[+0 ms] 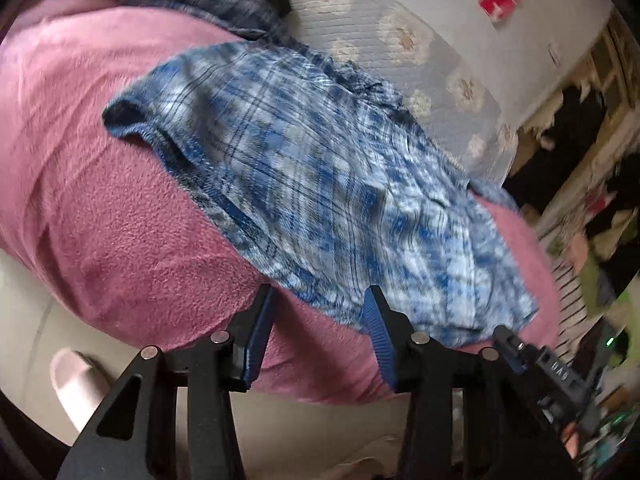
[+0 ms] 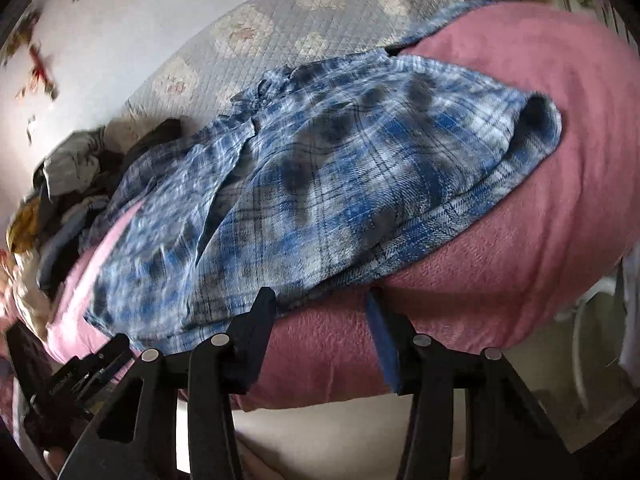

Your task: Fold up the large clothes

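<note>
Shirt lies on pink blanket ahead of my spread, empty jaws; clothes pile far left.

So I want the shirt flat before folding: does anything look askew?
Yes. The blue plaid shirt lies rumpled and slanted across the pink fleece blanket, one cuff gaping open, its hem bunched near the bed's edge.

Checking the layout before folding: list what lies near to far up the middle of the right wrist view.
Right gripper, pink fleece blanket, blue plaid shirt, quilted floral mattress, white wall.
</note>
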A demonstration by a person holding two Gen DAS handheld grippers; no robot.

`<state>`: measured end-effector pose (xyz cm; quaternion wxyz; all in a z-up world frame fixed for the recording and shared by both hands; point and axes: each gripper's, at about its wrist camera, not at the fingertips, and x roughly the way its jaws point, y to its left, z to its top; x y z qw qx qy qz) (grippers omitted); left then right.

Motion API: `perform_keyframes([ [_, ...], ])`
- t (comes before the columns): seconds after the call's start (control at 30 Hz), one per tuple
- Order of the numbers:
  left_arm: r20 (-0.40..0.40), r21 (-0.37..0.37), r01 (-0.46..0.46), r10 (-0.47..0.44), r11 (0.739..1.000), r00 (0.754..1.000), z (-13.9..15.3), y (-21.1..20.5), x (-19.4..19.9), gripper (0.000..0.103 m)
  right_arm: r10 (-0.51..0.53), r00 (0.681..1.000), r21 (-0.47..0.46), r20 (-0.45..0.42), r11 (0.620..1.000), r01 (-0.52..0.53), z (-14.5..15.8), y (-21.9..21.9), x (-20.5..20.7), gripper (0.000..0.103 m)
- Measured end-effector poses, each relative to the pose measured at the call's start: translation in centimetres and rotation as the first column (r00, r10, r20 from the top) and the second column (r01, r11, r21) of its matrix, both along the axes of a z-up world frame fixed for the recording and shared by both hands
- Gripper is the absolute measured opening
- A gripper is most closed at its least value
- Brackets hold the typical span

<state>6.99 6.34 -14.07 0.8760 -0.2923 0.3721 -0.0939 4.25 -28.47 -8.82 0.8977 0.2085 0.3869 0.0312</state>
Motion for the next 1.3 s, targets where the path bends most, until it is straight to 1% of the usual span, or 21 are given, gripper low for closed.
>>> perform_keyframes([
  [0.07,0.001,-0.018,-0.031,0.031,0.999,1.0,-0.2,0.1,0.1,0.04,-0.013,1.0,0.055,-0.003,0.998,0.013,-0.1,-0.7,0.2,0.05],
  [0.1,0.003,-0.006,-0.051,0.051,0.999,0.999,0.0,-0.1,0.1,0.035,-0.018,1.0,0.065,-0.003,0.998,0.018,0.0,-0.9,0.4,0.05],
  [0.13,0.009,0.038,-0.072,0.072,0.997,0.997,0.4,-0.5,0.1,0.032,-0.024,1.0,0.058,0.002,0.998,0.024,0.1,-0.8,0.6,0.049],
  [0.17,0.025,0.094,-0.085,0.083,0.992,0.996,0.9,-0.9,0.2,0.014,-0.038,0.999,0.016,0.021,0.999,0.038,0.7,-0.6,0.8,0.042],
  [0.2,0.058,0.142,-0.078,0.07,0.987,0.996,1.5,-1.3,0.3,0.003,-0.046,0.998,-0.06,0.038,0.997,0.048,1.3,-0.1,1.0,0.027],
  [0.23,0.079,0.166,-0.052,0.039,0.985,0.996,2.2,-1.6,0.5,0.003,-0.041,0.999,-0.144,0.035,0.989,0.045,1.9,0.6,1.4,0.019],
  [0.27,0.089,0.183,-0.056,0.04,0.982,0.995,3.1,-1.8,0.5,0.003,-0.033,0.999,-0.164,0.031,0.986,0.037,2.3,0.8,1.7,0.014],
  [0.33,0.11,0.187,-0.096,0.077,0.978,0.991,4.9,-1.4,0.3,0.003,-0.031,0.999,-0.107,0.032,0.994,0.034,3.5,0.9,2.1,0.008],
  [0.5,0.177,0.2,-0.113,0.077,0.973,0.981,8.7,-1.8,1.1,0.002,-0.104,0.987,-0.17,0.123,0.978,0.124,6.7,1.7,1.6,0.007],
  [0.6,0.203,0.308,-0.125,0.063,0.943,0.977,9.6,-3.5,2.3,0.003,-0.116,0.99,-0.193,0.078,0.973,0.129,7.4,2.5,3.4,0.007],
  [0.67,0.206,0.335,-0.13,0.062,0.933,0.976,9.4,-4.0,2.9,0.003,-0.107,0.992,-0.182,0.066,0.976,0.117,7.3,2.5,3.9,0.007],
  [0.73,0.221,0.363,-0.118,0.037,0.924,0.975,8.9,-4.3,3.6,0.003,-0.094,0.995,-0.227,0.042,0.969,0.101,7.1,3.2,5.3,0.007],
  [0.8,0.185,0.445,-0.099,0.017,0.89,0.983,8.4,-4.7,4.9,0.003,-0.079,0.997,-0.271,0.027,0.959,0.083,7.1,3.7,6.4,0.007],
  [0.9,0.141,0.416,-0.1,0.044,0.904,0.989,8.6,-3.7,7.3,0.003,-0.039,0.999,-0.291,0.021,0.956,0.043,7.6,3.9,9.3,0.007],
  [1.0,0.16,0.481,-0.118,0.046,0.869,0.986,8.6,-3.5,10.8,0.003,-0.018,1.0,-0.327,0.015,0.945,0.021,7.7,3.7,13.2,0.007],
  [1.03,0.163,0.479,-0.127,0.054,0.868,0.985,8.2,-3.3,12.1,0.003,0.003,1.0,-0.326,0.006,0.945,-0.001,7.6,3.7,14.4,0.007],
  [1.13,0.081,0.475,-0.105,0.076,0.874,0.994,6.3,-3.0,16.7,0.003,0.073,0.996,-0.342,-0.046,0.936,-0.084,6.7,3.6,18.2,0.007],
  [1.2,-0.023,0.487,-0.034,0.052,0.872,0.998,4.9,-3.0,19.3,0.004,0.131,0.983,-0.324,-0.131,0.931,-0.168,5.4,3.3,20.7,0.008],
  [1.23,-0.042,0.461,-0.004,0.026,0.888,0.999,4.5,-2.9,20.0,0.004,0.153,0.974,-0.31,-0.167,0.93,-0.199,4.9,3.1,21.7,0.008],
  [1.27,-0.03,0.434,-0.002,0.017,0.901,0.999,4.6,-2.6,19.9,0.009,0.174,0.964,-0.287,-0.2,0.931,-0.227,4.5,2.8,22.6,0.012],
  [1.3,-0.015,0.411,0.0,0.007,0.912,1.0,5.0,-2.4,19.5,0.021,0.181,0.959,-0.269,-0.216,0.934,-0.237,4.4,2.6,22.8,0.013],
])
